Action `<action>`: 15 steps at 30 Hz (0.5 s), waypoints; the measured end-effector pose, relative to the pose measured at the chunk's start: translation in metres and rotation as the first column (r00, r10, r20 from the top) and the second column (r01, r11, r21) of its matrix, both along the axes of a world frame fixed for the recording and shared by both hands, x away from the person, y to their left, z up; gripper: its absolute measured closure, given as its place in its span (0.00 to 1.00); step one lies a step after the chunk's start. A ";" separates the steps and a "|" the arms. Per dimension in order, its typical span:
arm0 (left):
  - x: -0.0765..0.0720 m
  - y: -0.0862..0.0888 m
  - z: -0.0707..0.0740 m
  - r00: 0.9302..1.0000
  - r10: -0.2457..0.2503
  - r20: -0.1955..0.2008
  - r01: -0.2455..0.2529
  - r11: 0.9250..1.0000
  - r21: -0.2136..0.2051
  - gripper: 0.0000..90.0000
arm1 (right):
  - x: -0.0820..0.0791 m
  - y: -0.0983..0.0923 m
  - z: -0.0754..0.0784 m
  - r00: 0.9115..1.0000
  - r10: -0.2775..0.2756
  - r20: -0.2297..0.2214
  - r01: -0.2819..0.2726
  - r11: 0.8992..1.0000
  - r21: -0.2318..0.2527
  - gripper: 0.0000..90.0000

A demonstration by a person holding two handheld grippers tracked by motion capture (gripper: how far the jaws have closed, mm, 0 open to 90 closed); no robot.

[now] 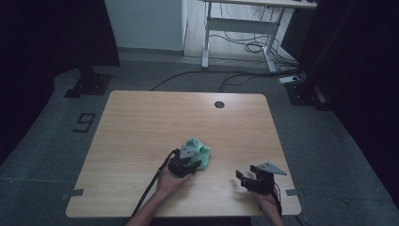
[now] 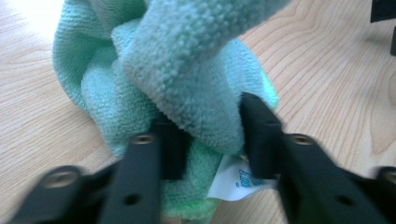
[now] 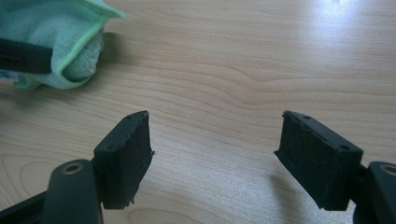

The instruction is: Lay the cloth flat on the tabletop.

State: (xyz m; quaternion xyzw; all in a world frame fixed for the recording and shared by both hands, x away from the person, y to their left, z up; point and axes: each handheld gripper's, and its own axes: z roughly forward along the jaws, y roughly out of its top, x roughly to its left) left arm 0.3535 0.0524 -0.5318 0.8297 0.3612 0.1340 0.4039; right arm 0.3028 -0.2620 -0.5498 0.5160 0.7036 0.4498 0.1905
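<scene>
A crumpled green microfibre cloth (image 1: 197, 149) lies near the middle of the wooden table (image 1: 141, 122). My left gripper (image 1: 189, 163) is at its near side, and in the left gripper view its black jaws are shut on a thick fold of the cloth (image 2: 187, 79), with a white label (image 2: 233, 179) hanging below. My right gripper (image 1: 245, 179) stands open over bare wood near the table's front right, its pads (image 3: 128, 154) wide apart with nothing between them. The cloth (image 3: 56, 42) shows at the upper left of the right gripper view, with a black jaw of the left gripper against it.
The table has a round cable hole (image 1: 219, 104) at its far edge. Beyond it stand a white desk frame (image 1: 240, 28) and cables (image 1: 254, 47) on the grey floor. Dark stands flank the table on both sides.
</scene>
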 end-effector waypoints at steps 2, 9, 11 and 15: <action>0.000 0.000 0.000 1.000 0.001 0.000 -0.001 1.000 0.005 0.52 | 0.000 0.000 0.000 1.000 0.000 0.000 0.000 1.000 0.000 0.28; -0.004 0.008 0.011 1.000 0.003 0.031 -0.002 1.000 -0.027 0.34 | 0.000 -0.001 0.000 1.000 -0.001 0.002 0.001 1.000 0.000 0.28; -0.008 0.011 0.017 0.999 0.000 0.050 0.001 1.000 -0.030 0.32 | 0.000 0.000 0.000 1.000 -0.001 0.002 0.001 1.000 0.000 0.28; -0.011 0.015 0.023 0.998 0.007 0.065 -0.005 0.999 -0.032 0.32 | 0.000 0.000 0.001 1.000 -0.003 0.002 0.003 1.000 -0.001 0.28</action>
